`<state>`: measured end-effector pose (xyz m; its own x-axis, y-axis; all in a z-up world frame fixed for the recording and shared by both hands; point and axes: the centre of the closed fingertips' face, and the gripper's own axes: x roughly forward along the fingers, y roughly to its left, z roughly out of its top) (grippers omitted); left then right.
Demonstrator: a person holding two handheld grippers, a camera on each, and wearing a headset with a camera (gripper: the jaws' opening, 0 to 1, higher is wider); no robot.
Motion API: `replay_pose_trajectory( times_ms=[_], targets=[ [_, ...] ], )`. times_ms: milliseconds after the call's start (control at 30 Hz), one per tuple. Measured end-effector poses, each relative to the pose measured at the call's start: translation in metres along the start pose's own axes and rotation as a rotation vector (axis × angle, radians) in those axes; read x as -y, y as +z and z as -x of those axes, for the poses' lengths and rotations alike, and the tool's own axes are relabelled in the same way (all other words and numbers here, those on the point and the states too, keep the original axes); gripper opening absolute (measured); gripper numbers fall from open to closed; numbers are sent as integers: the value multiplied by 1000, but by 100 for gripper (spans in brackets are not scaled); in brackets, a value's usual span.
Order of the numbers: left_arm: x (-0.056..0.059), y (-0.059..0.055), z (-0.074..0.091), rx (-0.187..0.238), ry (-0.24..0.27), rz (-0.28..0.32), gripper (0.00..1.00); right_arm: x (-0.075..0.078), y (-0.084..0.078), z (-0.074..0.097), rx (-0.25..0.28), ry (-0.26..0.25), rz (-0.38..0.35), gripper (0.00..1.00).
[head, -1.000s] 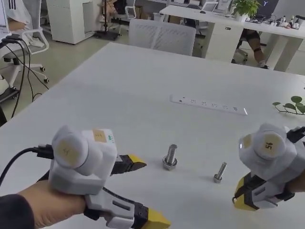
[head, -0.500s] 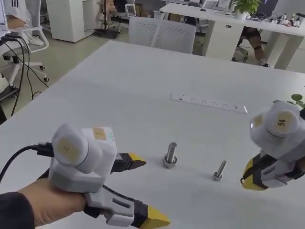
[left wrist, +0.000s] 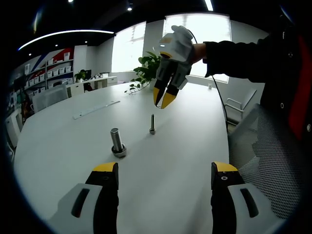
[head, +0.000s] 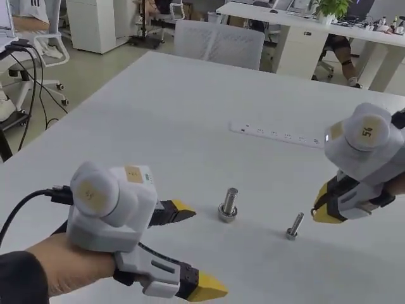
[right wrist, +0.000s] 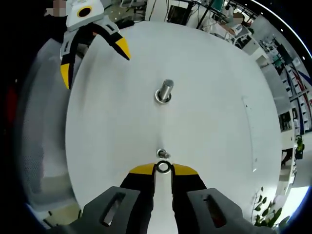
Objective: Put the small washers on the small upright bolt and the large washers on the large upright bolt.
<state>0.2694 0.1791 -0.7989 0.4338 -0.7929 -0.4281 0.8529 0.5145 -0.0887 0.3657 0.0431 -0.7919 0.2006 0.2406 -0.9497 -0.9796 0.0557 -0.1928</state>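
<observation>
- Head view: the left gripper (head: 195, 249) is hovering at the near left over the white tabletop (head: 158, 126), with its yellow-tipped jaws spread wide. The large upright bolt (head: 228, 205) is standing near the middle, and the small upright bolt (head: 293, 226) is standing to its right, apart from it. The right gripper (head: 321, 214) is hanging above the tabletop, just right of the small upright bolt. A power strip (head: 278, 135) is lying farther back.
- Left gripper view: the left gripper's own jaws are gaping with nothing between them. Both bolts are standing ahead, the large one nearer. The right gripper is hanging over the small one, tips down and close together.
- Right gripper view: the right gripper is looking down, its jaws pinching a washer (right wrist: 163, 167) by the rim. The washer is showing just beside the top of the small upright bolt. The large upright bolt is standing farther on.
</observation>
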Motion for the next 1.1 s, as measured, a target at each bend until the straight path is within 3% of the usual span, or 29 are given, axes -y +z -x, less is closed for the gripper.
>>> replay_pose_trajectory(
  times_ms=[433, 1100],
  targets=[
    [-1, -1, -1, -1, 4, 8, 77, 9, 5, -7, -15, 14, 42, 13],
    [-3, -2, -3, -2, 5, 15, 77, 8, 0, -25, -48, 62, 54, 13]
  ],
)
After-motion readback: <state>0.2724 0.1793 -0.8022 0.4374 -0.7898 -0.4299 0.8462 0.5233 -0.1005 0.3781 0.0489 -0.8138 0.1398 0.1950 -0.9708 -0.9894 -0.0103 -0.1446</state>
